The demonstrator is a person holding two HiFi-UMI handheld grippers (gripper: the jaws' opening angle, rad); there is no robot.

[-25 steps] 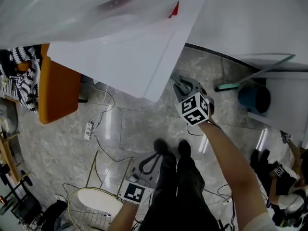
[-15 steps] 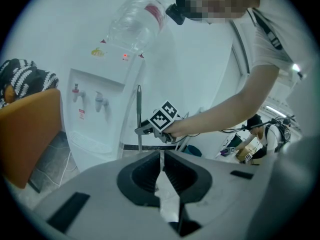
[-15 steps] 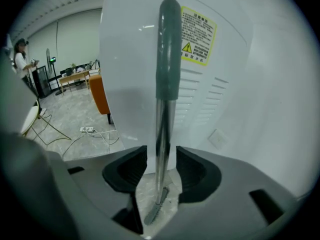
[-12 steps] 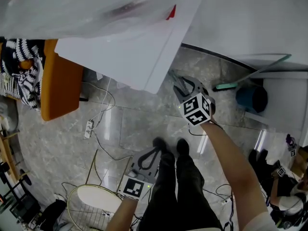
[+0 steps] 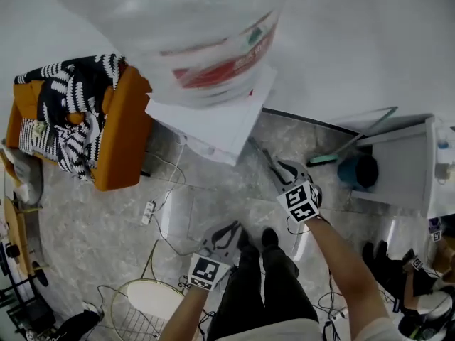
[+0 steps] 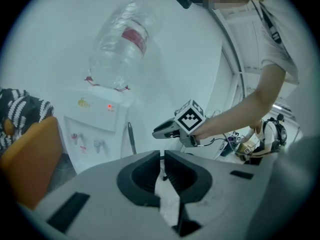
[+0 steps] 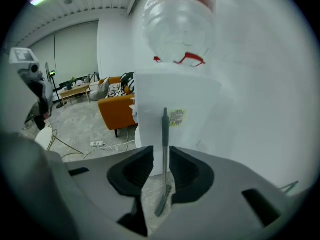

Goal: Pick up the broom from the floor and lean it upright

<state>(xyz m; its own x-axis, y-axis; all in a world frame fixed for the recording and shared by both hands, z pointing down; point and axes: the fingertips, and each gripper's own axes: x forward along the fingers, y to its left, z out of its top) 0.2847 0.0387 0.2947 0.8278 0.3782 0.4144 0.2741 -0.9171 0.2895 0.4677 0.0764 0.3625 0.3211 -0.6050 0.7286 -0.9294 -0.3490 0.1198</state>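
Nearest, item one: left gripper [image 6: 163, 159], held low by the person's legs. Its jaws are drawn almost together, only a thin slit between the tips and nothing in it. It plays no part in the work at hand.

Item two: right gripper [image 7: 161, 156], held higher and aimed at the foot of the machine ahead. Its jaws have just been closing and stand part-way apart. The broom's handle shows through the gap, but it lies beyond the tips and the pads do not press on it. The left gripper view confirms this, with clear space between this gripper's nose and the handle.

Item three: broom [image 7: 165, 134], grey handle with a dark brush head. It is upright, the head down on the floor [image 7: 85, 129] and the top of the handle resting against the white side panel of the water dispenser [image 7: 200, 114]. It appears to stand unaided.

Item four: the water dispenser itself, white, with an upturned clear bottle [image 7: 180, 19] on top.

Item five, further off: orange sofa [image 7: 117, 111] carrying a black-and-white striped throw [image 5: 71, 98].

Step in hand, by judgement: the lean is made and the broom let go, so this is the let-go-and-check stage.

Next move calls for the following: draw the right gripper straight back and clear of the handle without brushing it. Then watch that the head does not slide on the smooth floor, as a nudge sideways could topple the broom.
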